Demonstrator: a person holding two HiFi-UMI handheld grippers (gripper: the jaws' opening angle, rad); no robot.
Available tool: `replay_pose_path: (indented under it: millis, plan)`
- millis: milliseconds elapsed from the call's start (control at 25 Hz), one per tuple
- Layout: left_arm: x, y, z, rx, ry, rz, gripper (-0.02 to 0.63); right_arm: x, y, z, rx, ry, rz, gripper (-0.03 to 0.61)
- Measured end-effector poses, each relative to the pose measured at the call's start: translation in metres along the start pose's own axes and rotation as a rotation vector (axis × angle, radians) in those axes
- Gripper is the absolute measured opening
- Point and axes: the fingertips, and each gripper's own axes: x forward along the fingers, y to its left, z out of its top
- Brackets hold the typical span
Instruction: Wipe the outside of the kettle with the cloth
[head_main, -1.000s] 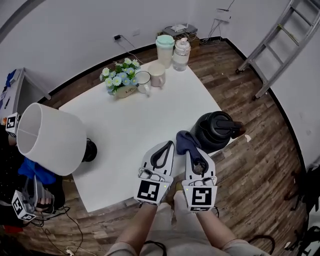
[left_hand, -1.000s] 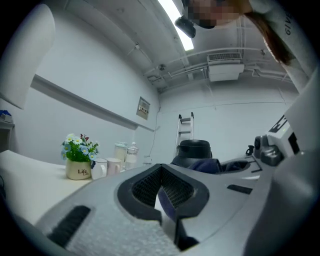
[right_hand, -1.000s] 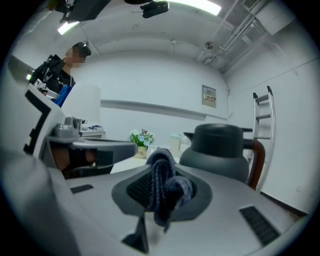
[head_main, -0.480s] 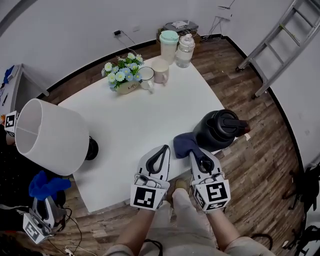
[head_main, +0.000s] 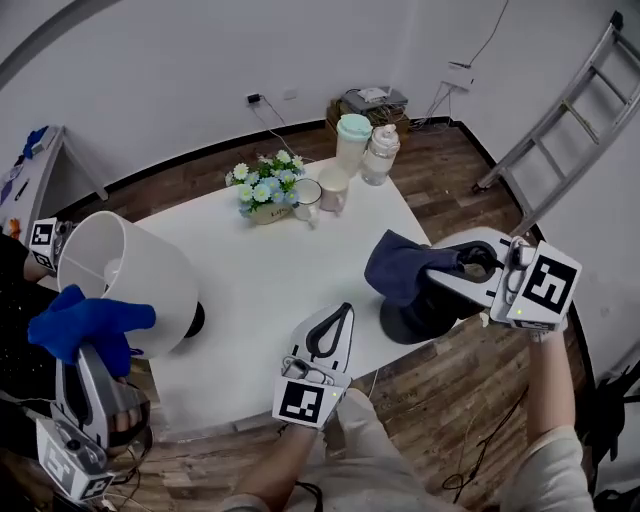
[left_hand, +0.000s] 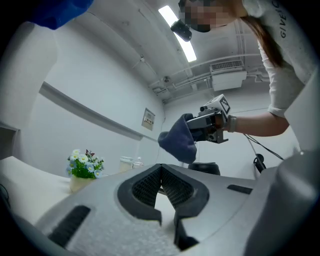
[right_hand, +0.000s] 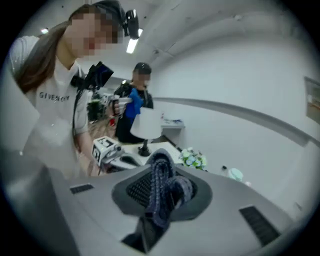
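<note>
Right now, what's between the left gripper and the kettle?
Between the left gripper and the kettle lies only bare table, as the head view shows; the cloth hangs higher, over the kettle.

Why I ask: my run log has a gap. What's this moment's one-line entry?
right gripper: shut on cloth, above kettle | left gripper: shut, empty

Bench (head_main: 260, 280) centre bare: wide passage between lamp (head_main: 125, 280) at left edge and kettle (head_main: 415, 318) at right edge. Far end crowded: flower pot (head_main: 262, 195), mugs (head_main: 320, 192) and tall containers (head_main: 365, 148) in tight cluster. Right gripper (head_main: 440, 268), jaws clamped on cloth (head_main: 398, 265), hangs over kettle, blocks approach from above. Left gripper (head_main: 338, 320), jaws together, at near edge; open bench between it and kettle. Second person's gripper (head_main: 85, 350) with blue cloth (head_main: 85, 322) crowds lamp side.
</note>
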Motion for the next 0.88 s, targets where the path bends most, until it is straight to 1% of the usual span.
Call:
replay_pose_path:
  millis: [120,240,320,400,480,560,600,680,800,880]
  plan:
    - [0.016,-0.006,-0.022,0.009,0.032,0.025,0.006,0.026,0.001,-0.042,-0.157,0.158,0.280,0.052]
    - [0.026,-0.007,-0.028,-0.013,0.052,0.060,0.006,0.048,-0.009,-0.056,-0.243,0.262,0.490,0.052]
    - [0.031,-0.004,-0.022,-0.033,0.055,0.087,0.006,0.061,-0.014,-0.058,-0.245,0.315,0.615,0.052]
    - [0.036,0.000,-0.022,-0.041,0.060,0.113,0.006,0.071,-0.010,-0.069,-0.216,0.366,0.758,0.052]
    - [0.040,0.005,-0.034,-0.042,0.064,0.154,0.006,0.079,0.001,-0.095,-0.178,0.414,0.912,0.052]
    - [0.042,0.013,-0.051,-0.044,0.064,0.209,0.006,0.086,0.014,-0.128,-0.147,0.456,1.047,0.052]
    - [0.043,0.017,-0.057,-0.045,0.064,0.235,0.006,0.089,0.019,-0.141,-0.135,0.473,1.099,0.052]
    - [0.042,0.026,-0.058,-0.046,0.064,0.275,0.006,0.097,0.025,-0.155,-0.110,0.493,1.168,0.052]
    - [0.036,0.039,-0.056,-0.050,0.069,0.314,0.006,0.110,0.028,-0.162,-0.075,0.518,1.231,0.052]
    - [0.033,0.047,-0.059,-0.048,0.071,0.337,0.006,0.118,0.028,-0.174,-0.050,0.561,1.264,0.051]
